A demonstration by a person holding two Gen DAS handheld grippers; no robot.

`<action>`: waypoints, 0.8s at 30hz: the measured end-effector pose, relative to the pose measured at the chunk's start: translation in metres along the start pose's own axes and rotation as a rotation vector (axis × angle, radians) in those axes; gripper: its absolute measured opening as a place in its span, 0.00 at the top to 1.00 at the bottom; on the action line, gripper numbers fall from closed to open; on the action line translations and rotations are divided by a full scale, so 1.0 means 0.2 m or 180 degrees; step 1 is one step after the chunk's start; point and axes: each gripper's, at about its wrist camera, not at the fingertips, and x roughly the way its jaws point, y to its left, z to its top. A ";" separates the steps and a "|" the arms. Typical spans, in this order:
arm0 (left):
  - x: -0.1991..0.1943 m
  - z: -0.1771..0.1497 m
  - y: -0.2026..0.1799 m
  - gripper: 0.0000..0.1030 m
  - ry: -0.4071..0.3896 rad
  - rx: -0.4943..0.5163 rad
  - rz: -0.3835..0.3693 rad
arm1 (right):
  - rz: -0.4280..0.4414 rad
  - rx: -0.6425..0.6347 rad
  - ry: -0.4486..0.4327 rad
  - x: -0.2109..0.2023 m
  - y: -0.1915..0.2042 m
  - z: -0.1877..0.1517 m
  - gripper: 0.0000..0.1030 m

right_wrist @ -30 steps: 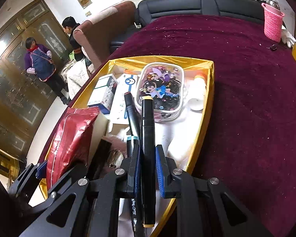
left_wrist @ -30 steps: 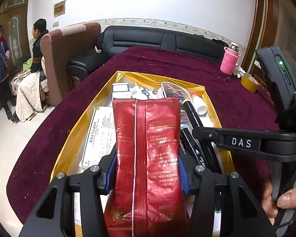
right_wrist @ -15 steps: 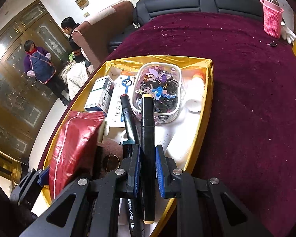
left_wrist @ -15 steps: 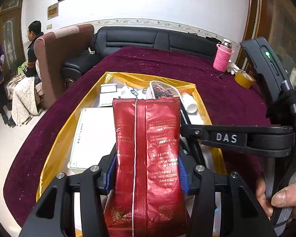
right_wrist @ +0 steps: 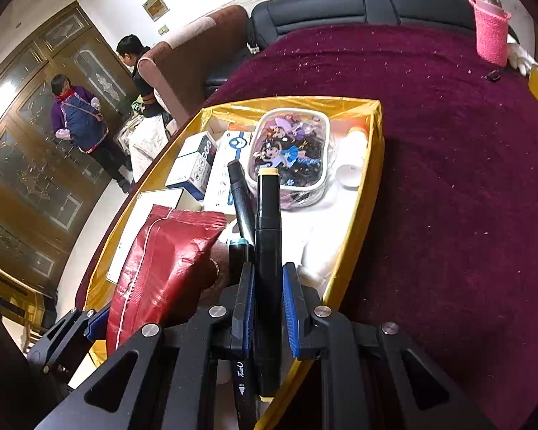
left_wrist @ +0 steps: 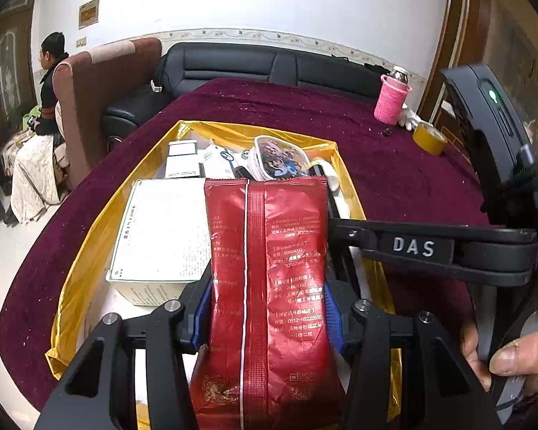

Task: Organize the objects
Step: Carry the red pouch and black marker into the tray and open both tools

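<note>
My left gripper (left_wrist: 265, 311) is shut on a red foil packet (left_wrist: 269, 272) and holds it above the near end of a gold tray (left_wrist: 89, 258). The packet (right_wrist: 161, 261) also shows in the right wrist view, left of my right gripper (right_wrist: 267, 304). My right gripper is shut on a black marker (right_wrist: 268, 251) with a yellow cap, above the tray's right side (right_wrist: 371, 186). A second black marker (right_wrist: 242, 200) lies in the tray beside it. The right gripper's body (left_wrist: 448, 251) crosses the left wrist view.
The tray holds a flat white box (left_wrist: 161, 236), small white boxes (right_wrist: 195, 165), a cartoon-printed clear case (right_wrist: 290, 150) and a white bottle (right_wrist: 353, 157). A pink-sleeved bottle (left_wrist: 391, 102) and a tape roll (left_wrist: 428, 138) stand on the maroon cloth. Sofa, armchair and two people are at the left.
Both grippers have risen and drawn back from the tray with their loads; the tray's contents look smaller and farther. The flat white box shows more fully beside the packet.
</note>
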 end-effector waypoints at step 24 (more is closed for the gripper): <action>0.06 -0.01 0.00 0.50 0.0111 -0.0143 -0.0038 | -0.0282 -0.0170 0.0033 0.01 0.07 -0.05 0.83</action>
